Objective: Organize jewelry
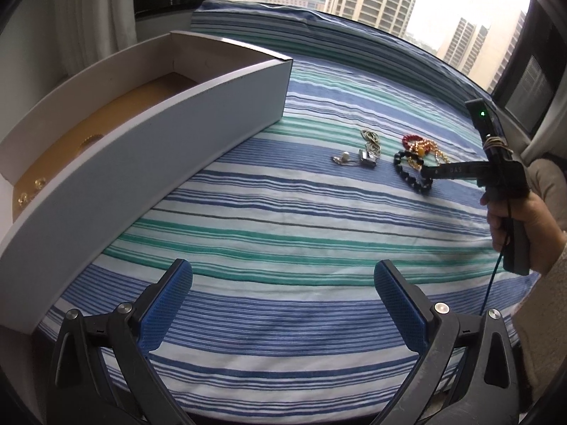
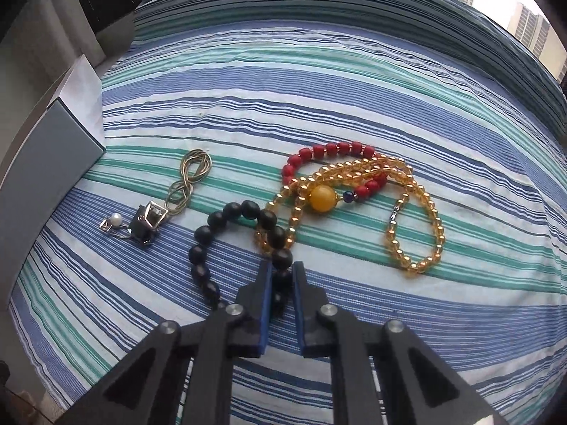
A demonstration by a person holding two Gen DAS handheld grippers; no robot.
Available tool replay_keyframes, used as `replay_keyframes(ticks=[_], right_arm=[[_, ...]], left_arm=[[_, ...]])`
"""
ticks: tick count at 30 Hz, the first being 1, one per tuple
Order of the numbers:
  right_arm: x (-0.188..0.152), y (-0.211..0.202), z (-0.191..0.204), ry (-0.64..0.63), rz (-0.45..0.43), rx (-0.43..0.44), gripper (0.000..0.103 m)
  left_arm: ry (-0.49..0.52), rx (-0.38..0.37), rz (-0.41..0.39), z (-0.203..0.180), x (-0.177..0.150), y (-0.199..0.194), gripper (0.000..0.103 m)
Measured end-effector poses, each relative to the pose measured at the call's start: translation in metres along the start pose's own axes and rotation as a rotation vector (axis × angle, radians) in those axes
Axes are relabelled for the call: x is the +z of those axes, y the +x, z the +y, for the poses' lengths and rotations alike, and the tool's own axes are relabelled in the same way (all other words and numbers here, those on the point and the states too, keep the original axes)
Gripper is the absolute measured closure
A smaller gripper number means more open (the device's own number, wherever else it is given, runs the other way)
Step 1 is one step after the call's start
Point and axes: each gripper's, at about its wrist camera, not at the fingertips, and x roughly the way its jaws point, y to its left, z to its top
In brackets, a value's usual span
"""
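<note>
Striped bedding (image 2: 319,81) in blue, green and white fills both views, with tower blocks beyond the window. My right gripper (image 2: 282,276) has its jaws drawn nearly together on the black bead bracelet (image 2: 234,212), pinching a bead or two at the near right of the loop. I judge it light and floppy: hard, smooth beads on a cord, so it will sag and swing once lifted, and a round bead could roll out of the blue pads (image 2: 266,304). A grip across the cord between beads seems safer. The loop lies flat, its long axis running from near left to far right, and its far end touches the amber bead necklace (image 2: 418,226), which itself crosses the red bracelet (image 2: 329,150). Lifting may drag those. Left of them lie a silver chain (image 2: 193,173) and a pearl clip (image 2: 136,225). My left gripper (image 1: 283,301) hangs wide apart, holding nothing, near the open box (image 1: 198,113) at far left.
</note>
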Motion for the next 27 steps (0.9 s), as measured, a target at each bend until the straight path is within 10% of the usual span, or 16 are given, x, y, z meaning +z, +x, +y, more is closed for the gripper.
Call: replay_keyframes(ticks=[9,13,27], right_arm=[[-0.074,-0.036,0.005,0.190,0.079,0.297,0.091],[-0.095,-0.048,0.028,0.059,0.087,0.159,0.080],[0.033,0.019,0.070,0.259,0.110,0.264,0.071]], left_arm=[[0.017,-0.009,0.027,-0.006,-0.001,0.012,0.001],[0.026,-0.013,0.040,-0.010,-0.003,0.017,0.001],[0.022,0.008,0.023,-0.004,-0.013,-0.001,0.001]])
